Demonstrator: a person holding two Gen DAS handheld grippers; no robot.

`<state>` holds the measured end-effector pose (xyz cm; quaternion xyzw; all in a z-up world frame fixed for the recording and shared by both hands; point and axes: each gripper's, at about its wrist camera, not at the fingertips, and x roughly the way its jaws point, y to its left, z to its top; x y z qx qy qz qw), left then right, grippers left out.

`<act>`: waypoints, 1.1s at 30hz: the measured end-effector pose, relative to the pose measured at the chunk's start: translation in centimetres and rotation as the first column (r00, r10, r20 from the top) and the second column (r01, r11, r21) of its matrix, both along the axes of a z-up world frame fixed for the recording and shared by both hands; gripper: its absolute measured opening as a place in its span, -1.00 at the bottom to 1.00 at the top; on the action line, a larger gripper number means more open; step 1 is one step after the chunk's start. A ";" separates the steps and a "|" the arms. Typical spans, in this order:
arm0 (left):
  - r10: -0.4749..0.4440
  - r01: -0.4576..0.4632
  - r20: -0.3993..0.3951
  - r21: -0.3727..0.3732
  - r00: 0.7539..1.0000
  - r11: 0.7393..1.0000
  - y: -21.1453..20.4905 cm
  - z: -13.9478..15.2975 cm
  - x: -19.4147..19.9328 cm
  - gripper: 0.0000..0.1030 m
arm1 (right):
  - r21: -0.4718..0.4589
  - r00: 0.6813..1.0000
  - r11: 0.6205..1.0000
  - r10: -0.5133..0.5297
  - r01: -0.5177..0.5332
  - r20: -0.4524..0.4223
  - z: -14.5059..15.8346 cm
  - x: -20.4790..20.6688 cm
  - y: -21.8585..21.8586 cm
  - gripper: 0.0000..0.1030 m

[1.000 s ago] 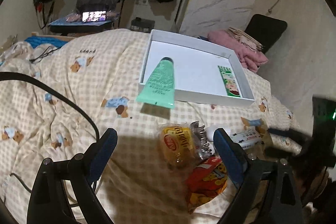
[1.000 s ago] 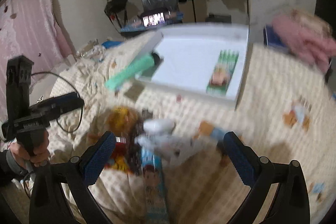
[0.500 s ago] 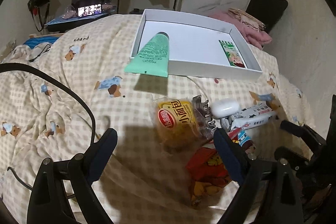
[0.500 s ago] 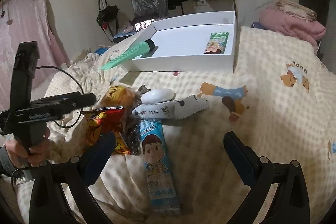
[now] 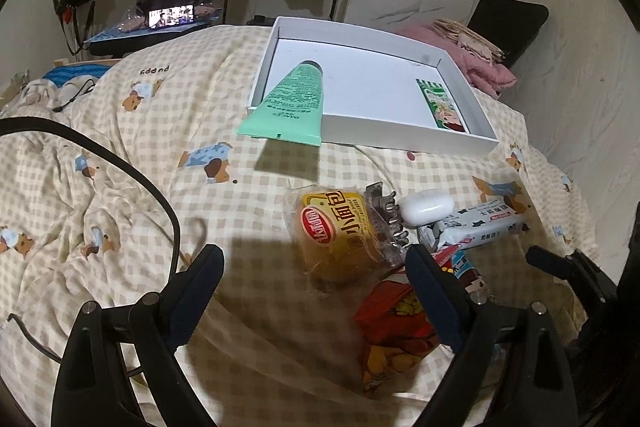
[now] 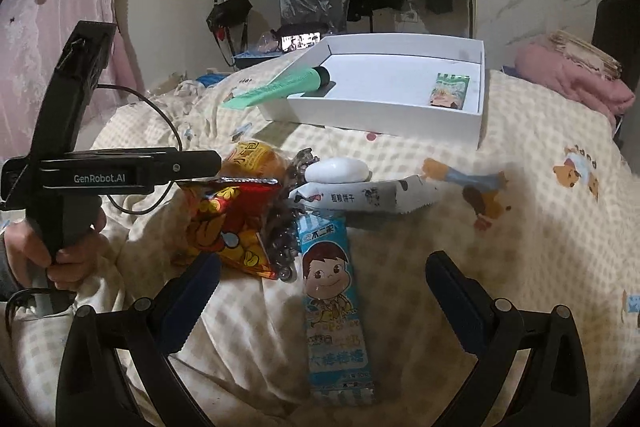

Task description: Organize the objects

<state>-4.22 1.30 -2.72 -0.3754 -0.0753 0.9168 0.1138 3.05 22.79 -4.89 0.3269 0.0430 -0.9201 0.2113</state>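
A white box (image 5: pixel 404 134) (image 6: pixel 384 115) lies on the checked bed, with a green tube (image 5: pixel 292 103) (image 6: pixel 280 87) propped over its near-left rim and a green packet (image 5: pixel 442 105) (image 6: pixel 450 91) inside. In front lies a pile: yellow bread pack (image 5: pixel 340 231) (image 6: pixel 256 157), hair claw (image 5: pixel 386 215), white case (image 5: pixel 426 207) (image 6: pixel 336 169), white biscuit pack (image 5: pixel 484 225) (image 6: pixel 360 197), red snack bag (image 5: pixel 396 327) (image 6: pixel 232 223), blue candy pack (image 6: pixel 332 299). My left gripper (image 5: pixel 316 291) is open just before the bread pack. My right gripper (image 6: pixel 320 295) is open around the blue candy pack.
A black cable (image 5: pixel 120 163) crosses the bedspread at the left. Pink folded cloth (image 5: pixel 476 67) (image 6: pixel 568 75) and a black chair (image 5: pixel 508 23) stand at the right edge of the bed. A phone screen (image 5: pixel 171 17) glows behind. The left hand-held gripper body (image 6: pixel 80 171) shows in the right wrist view.
Both grippers have come closer to the pile and lower. The right view has steadied from a blur. Both stay open and nothing has been taken hold of.
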 end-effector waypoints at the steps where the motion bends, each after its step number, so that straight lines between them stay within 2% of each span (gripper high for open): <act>1: -0.002 0.002 -0.003 -0.002 1.000 1.000 0.1 0.1 0.1 0.81 | -0.002 1.000 1.000 0.012 -0.012 0.012 -0.1 -0.2 -0.1 1.00; 4: -0.001 0.000 -0.010 -0.011 1.000 1.000 0.1 0.2 0.3 0.81 | 0.016 0.997 0.998 0.060 -0.061 0.056 -0.8 -0.4 -1.0 1.00; 7: 0.003 -0.003 -0.016 -0.010 1.000 1.000 0.1 0.3 0.7 0.79 | 0.031 0.997 0.997 0.070 -0.071 0.039 -0.8 0.0 -1.4 1.00; 9: 0.020 -0.021 -0.025 -0.015 0.999 1.000 0.0 0.4 1.1 0.69 | 0.031 0.998 0.997 0.065 -0.065 0.024 -0.6 0.4 -1.4 1.00; 15: 0.074 -0.072 -0.070 0.024 0.995 0.997 -1.1 1.0 2.9 0.69 | -0.002 0.998 0.999 -0.044 0.044 -0.043 0.0 1.8 0.4 1.00; 17: 0.068 -0.068 -0.116 0.004 0.991 0.998 -0.6 1.6 3.8 0.69 | -0.001 0.997 0.998 -0.061 0.061 -0.050 0.1 2.0 0.5 1.00; 19: 0.047 -0.056 -0.161 -0.050 0.986 0.997 0.6 2.1 4.6 0.72 | 0.003 0.997 0.999 -0.053 0.053 -0.049 0.2 2.0 0.5 1.00; 22: -0.009 -0.010 -0.182 -0.101 0.983 0.995 2.0 2.3 5.2 0.74 | -0.003 0.999 1.000 -0.003 0.003 -0.031 0.1 2.2 0.2 1.00; 25: -0.054 0.031 -0.176 -0.135 0.983 0.990 3.1 2.2 5.3 0.81 | 0.001 0.997 0.998 0.068 -0.068 0.034 -0.7 1.9 -0.5 1.00; 33: -0.083 0.075 -0.106 -0.082 0.991 0.994 2.8 1.3 4.3 0.81 | -0.023 0.998 0.999 0.042 -0.041 0.044 -0.8 1.8 0.1 1.00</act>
